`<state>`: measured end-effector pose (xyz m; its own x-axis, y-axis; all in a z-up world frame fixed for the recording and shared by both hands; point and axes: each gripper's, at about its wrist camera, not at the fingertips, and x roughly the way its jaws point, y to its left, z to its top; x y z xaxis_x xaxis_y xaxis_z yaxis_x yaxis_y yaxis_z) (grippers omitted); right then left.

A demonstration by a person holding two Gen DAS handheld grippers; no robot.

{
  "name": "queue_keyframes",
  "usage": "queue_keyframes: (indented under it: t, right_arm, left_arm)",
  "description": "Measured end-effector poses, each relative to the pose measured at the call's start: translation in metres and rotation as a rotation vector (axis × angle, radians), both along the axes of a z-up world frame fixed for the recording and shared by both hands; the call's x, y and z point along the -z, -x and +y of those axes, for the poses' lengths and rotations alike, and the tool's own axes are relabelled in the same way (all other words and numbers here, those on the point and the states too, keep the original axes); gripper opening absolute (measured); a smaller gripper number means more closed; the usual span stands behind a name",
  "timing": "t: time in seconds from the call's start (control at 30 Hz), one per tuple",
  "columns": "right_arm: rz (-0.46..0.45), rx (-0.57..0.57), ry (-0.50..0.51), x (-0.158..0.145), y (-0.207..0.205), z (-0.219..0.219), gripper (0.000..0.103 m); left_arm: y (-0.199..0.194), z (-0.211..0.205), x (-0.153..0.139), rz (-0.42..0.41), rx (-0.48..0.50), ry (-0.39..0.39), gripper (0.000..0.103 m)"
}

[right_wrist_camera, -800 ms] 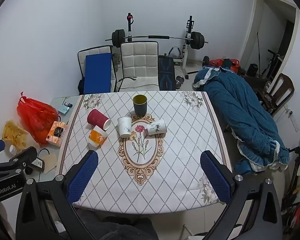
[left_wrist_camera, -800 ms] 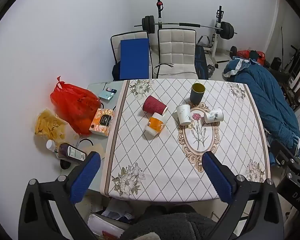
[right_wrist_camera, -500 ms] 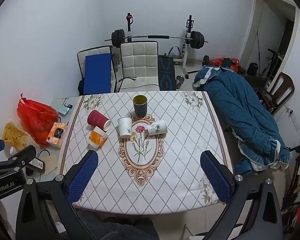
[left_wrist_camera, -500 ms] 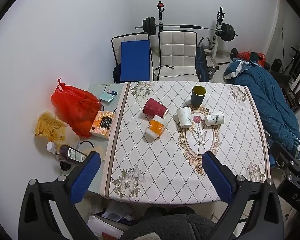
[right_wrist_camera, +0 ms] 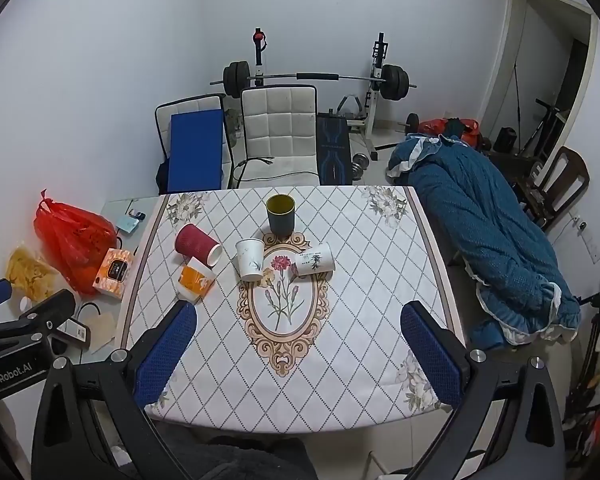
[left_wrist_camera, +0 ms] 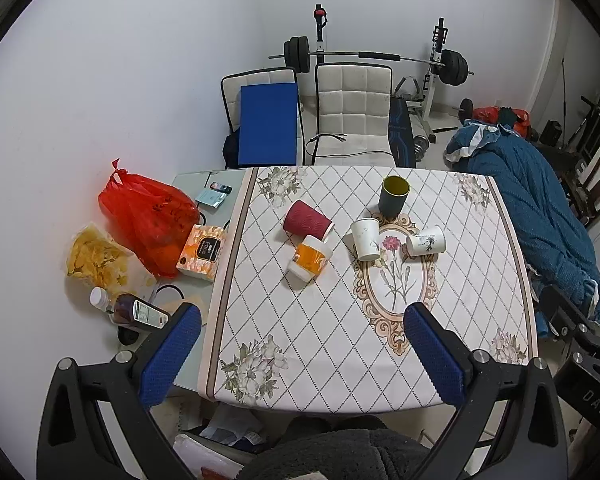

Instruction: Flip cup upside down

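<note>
Five cups sit on the far half of the surface (left_wrist_camera: pixel 340 360), which is covered by a white diamond-patterned cloth with a floral oval medallion. A dark grey cup with a yellow-green inside (left_wrist_camera: pixel 393 196) (right_wrist_camera: pixel 281 215) stands upright near the far edge. A white paper cup with a faint plant print (left_wrist_camera: pixel 365 239) (right_wrist_camera: pixel 250 259) stands upright just in front of it. A second white printed paper cup (left_wrist_camera: pixel 426 241) (right_wrist_camera: pixel 314 260) lies on its side on the medallion; its small writing is too fine to read. A dark red ribbed paper cup (left_wrist_camera: pixel 307 221) (right_wrist_camera: pixel 198 245) lies on its side, touching an orange-and-white cup (left_wrist_camera: pixel 310 258) (right_wrist_camera: pixel 196 279), also on its side.

The near half of the cloth is bare, and both claws hang above its near edge. The left claw (left_wrist_camera: pixel 300 356) is spread wide and holds nothing; the right claw (right_wrist_camera: pixel 298 354) is likewise wide apart and empty. "GenRobot.AI" shows on the left claw's body in the right wrist view.

Left of the cloth lie an orange tissue box (left_wrist_camera: pixel 202 252), a red plastic bag (left_wrist_camera: pixel 148 216) and a brown bottle with a white cap (left_wrist_camera: pixel 130 310). Beyond stand two white padded chairs (left_wrist_camera: pixel 354 104), a barbell rack (left_wrist_camera: pixel 374 56) and a blue quilt (left_wrist_camera: pixel 540 208).
</note>
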<state>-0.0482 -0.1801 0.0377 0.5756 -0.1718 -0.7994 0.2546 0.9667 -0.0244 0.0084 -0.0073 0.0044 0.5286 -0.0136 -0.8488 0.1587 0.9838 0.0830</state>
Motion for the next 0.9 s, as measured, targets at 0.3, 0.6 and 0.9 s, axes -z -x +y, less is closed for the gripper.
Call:
queue_keyframes:
  t: [0.3, 0.6, 0.9]
  right_arm:
    - [-0.01, 0.001, 0.006, -0.0057, -0.0063, -0.0082, 0.103]
    - [-0.012, -0.001, 0.023, -0.0048, -0.0025, -0.0066, 0.103]
    - [-0.012, -0.001, 0.024, -0.005, -0.0031, -0.0053, 0.103]
  left_arm:
    - [-0.0019, 0.0011, -0.0035, -0.015, 0.0, 0.016, 0.103]
    - [-0.003, 0.0019, -0.002, -0.011, 0.002, 0.034, 0.103]
    - [-0.0034, -0.0002, -0.0012, -0.005, 0.005, 0.038, 0.103]
